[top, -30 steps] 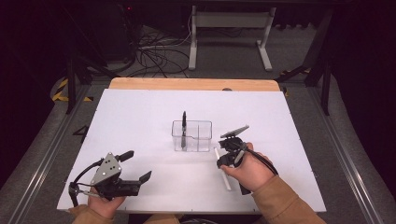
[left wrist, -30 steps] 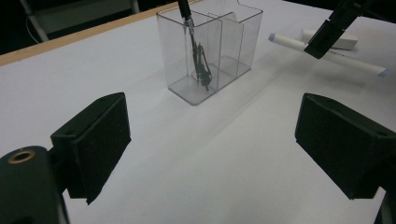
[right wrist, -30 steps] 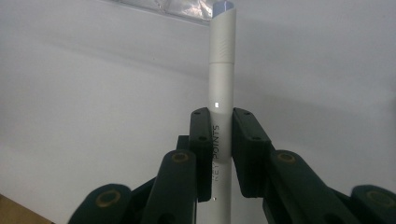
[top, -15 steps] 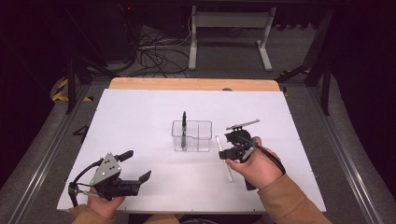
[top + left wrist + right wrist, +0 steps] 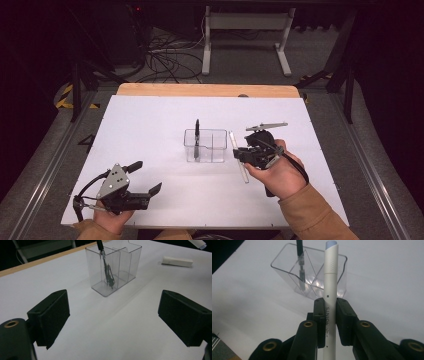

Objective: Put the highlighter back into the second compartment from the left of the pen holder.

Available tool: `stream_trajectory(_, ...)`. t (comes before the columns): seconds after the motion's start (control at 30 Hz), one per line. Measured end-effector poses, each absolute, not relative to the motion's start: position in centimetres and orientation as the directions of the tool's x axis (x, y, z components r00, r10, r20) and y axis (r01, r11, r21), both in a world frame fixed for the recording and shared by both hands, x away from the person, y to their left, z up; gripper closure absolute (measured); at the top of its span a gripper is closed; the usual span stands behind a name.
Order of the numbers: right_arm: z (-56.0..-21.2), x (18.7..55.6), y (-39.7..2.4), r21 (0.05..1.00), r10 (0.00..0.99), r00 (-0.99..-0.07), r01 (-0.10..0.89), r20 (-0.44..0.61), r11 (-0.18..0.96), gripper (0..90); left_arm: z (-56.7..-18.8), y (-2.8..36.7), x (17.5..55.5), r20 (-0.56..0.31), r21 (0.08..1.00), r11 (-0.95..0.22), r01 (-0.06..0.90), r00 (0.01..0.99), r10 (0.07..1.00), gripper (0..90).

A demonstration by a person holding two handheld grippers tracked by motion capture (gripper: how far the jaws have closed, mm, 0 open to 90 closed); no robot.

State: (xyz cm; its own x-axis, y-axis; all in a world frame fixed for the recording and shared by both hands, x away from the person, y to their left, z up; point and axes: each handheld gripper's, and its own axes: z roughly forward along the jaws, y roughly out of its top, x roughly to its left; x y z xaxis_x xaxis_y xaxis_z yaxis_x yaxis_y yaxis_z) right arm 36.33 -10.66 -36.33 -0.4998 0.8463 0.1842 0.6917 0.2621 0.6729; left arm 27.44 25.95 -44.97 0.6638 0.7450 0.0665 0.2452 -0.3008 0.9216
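A white surface (image 5: 150, 130) carries a clear two-compartment holder (image 5: 205, 145) near its middle, with a black pen (image 5: 197, 131) standing in the left compartment. Just right of the holder, the right claw (image 5: 241, 154) grips a white pen (image 5: 330, 285), raised off the surface. The left claw (image 5: 148, 176) rests open at the near left corner.

table (image 5: 150, 125): takes up the middle of the high view, everything below sits on it
clear holder (image 5: 205, 146): roughly table centre, split into compartments
black pen (image 5: 197, 135): standing in the holder's left compartment, leaning a bit
white pen (image 5: 238, 156): just right of the holder, pinched between the right gripper's jaws, off the table
right gripper (image 5: 240, 152): right of the holder, pretty close to it
left gripper (image 5: 145, 180): near-left corner of the table, well apart from the holder
white block (image 5: 177, 261): in the left gripper view, lying on the table to the right of the holder
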Motion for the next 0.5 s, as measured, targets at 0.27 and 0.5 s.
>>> stream_trajectory(0.27, -35.1, 36.4, -10.9, 0.772, 0.802, -0.58, 0.572, 0.141, 0.278, 79.5, -45.0, 25.9, 27.4, 0.064, 0.922, -0.298, 0.245, 0.664, 0.745, 11.0)
stream_trajectory(0.5, -34.5, 36.5, -10.9, 0.835, 0.763, -0.641, 0.461, 0.079, 0.301, 79.5, -45.0, 26.0, 27.5, 0.067, 0.923, -0.298, 0.243, 0.661, 0.747, 11.0)
